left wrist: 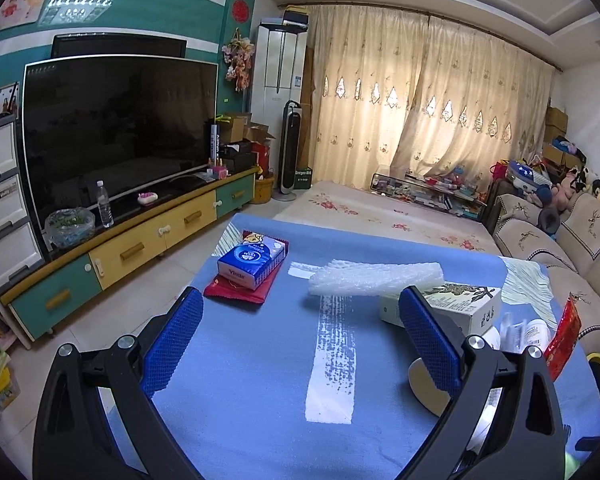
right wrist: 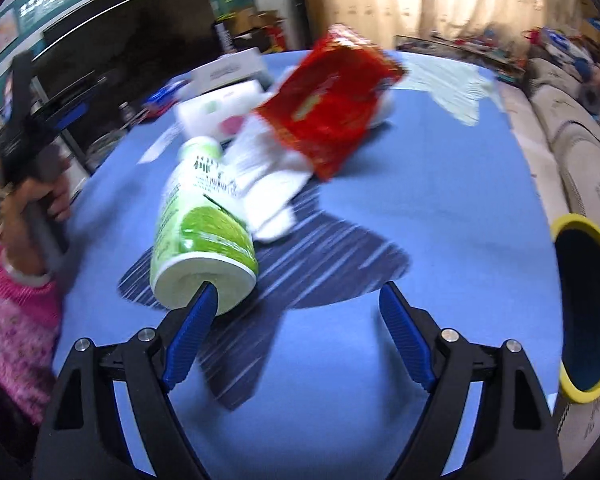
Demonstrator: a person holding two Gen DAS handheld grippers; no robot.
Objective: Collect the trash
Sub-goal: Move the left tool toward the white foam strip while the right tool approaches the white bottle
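Both our grippers are released and grasp nothing: left gripper (left wrist: pixel 300 328), right gripper (right wrist: pixel 296 316). The green-and-white plastic bottle (right wrist: pixel 202 228) lies toppled mid-table on the blue cloth-covered table (right wrist: pixel 440 208), touching our right gripper's left fingertip. The red foil wrapper (right wrist: pixel 332 108) is blurred behind it. Bare cloth runs to the right edge and the yellow-rimmed bin (right wrist: pixel 580 312).

A home living room. A large flat television (left wrist: pixel 116 128) stands on a low cabinet (left wrist: pixel 140 240) with yellow and green drawers against a teal wall. Cream embroidered curtains (left wrist: pixel 428 100) cover the far window, beside a tall floor-standing air conditioner (left wrist: pixel 278 68). A beige sofa (left wrist: pixel 560 248) carries soft toys (left wrist: pixel 580 188), and a floral rug (left wrist: pixel 372 216) lies beyond the blue-covered worktop (left wrist: pixel 260 360).
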